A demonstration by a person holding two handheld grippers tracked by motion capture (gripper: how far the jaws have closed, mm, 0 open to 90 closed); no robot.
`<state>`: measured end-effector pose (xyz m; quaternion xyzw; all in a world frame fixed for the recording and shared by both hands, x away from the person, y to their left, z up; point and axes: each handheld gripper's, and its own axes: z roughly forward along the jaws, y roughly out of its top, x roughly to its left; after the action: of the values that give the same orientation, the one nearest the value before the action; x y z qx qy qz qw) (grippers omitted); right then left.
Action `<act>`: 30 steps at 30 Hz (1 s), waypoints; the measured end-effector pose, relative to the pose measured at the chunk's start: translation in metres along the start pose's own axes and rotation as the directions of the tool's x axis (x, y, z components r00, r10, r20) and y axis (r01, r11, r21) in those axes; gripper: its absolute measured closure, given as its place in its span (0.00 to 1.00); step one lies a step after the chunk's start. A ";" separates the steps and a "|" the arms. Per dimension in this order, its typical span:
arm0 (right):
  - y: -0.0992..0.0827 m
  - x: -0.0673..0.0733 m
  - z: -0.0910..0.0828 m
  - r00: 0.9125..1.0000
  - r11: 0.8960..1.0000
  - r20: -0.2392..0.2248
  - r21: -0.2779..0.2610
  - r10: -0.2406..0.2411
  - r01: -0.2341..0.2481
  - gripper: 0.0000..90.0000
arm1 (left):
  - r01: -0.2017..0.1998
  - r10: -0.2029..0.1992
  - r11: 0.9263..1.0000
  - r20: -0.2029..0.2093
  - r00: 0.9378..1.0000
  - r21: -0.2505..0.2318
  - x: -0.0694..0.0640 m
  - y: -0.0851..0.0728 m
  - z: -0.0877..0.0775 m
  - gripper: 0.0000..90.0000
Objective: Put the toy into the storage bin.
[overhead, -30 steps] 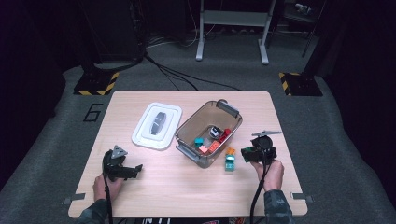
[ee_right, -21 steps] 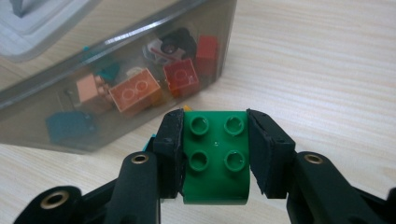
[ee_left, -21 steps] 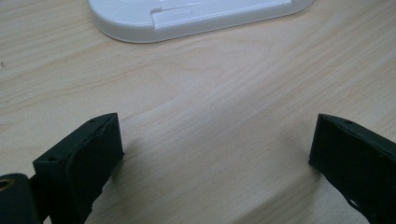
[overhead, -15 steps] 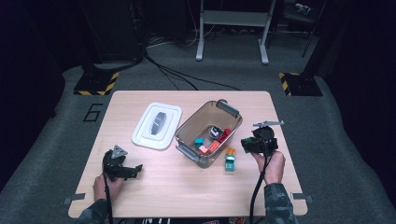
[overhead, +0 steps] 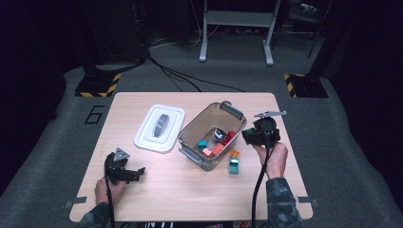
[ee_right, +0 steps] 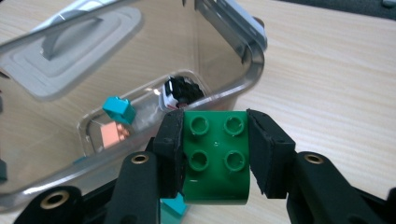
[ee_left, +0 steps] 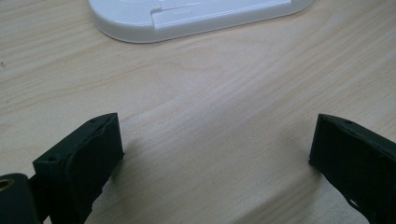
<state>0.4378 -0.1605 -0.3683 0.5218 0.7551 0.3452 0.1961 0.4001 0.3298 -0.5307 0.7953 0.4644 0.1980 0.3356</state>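
Note:
My right gripper [ee_right: 215, 154] is shut on a green four-stud brick [ee_right: 215, 158], held just outside the near right rim of a clear plastic bin [ee_right: 236, 91]. In the high view this gripper [overhead: 251, 136] hovers at the bin's [overhead: 190, 130] right side with the green brick [overhead: 247, 137] in its jaws. Inside the bin lie a teal brick [ee_right: 119, 109], a salmon brick [ee_right: 113, 135] and a black-and-white piece [ee_right: 181, 92]. My left gripper [overhead: 134, 175] rests on the table at the front left, open [ee_left: 215, 149], with bare wood between its jaws.
The bin's white lid [overhead: 159, 127] with a grey handle lies flat left of the bin; its edge [ee_left: 196, 16] is ahead of my left gripper. An orange brick [overhead: 234, 154] and a teal one [overhead: 233, 166] sit on the table in front of the bin.
My right gripper has risen from beside the loose bricks and moved farther back along the bin's right side, still holding the green brick. The left gripper has stayed put.

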 end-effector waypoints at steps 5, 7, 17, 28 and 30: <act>0.013 0.009 0.000 1.000 1.000 -0.017 -0.015 -0.012 0.012 0.65 | 0.000 0.000 1.000 0.000 1.000 0.000 0.000 0.000 0.000 0.03; 0.018 0.012 0.002 0.999 1.000 -0.025 -0.018 -0.021 0.020 0.65 | 0.000 0.000 1.000 0.000 1.000 0.000 0.000 0.000 0.000 0.03; 0.032 0.038 0.018 0.995 0.999 -0.085 -0.012 -0.047 0.046 0.65 | 0.000 0.000 1.000 0.000 1.000 0.000 0.000 0.000 0.000 0.03; 0.021 0.065 0.044 0.984 0.993 -0.153 0.061 -0.096 0.106 0.65 | 0.000 0.000 1.000 0.000 1.000 0.000 0.000 0.000 0.000 0.03; 0.017 0.066 0.047 0.982 0.991 -0.162 0.073 -0.102 0.115 0.65 | 0.000 0.000 1.000 0.000 1.000 0.000 0.000 0.000 0.000 0.03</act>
<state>0.4545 -0.0814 -0.3837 0.4585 0.8090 0.3431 0.1328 0.4000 0.3298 -0.5308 0.7952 0.4645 0.1979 0.3356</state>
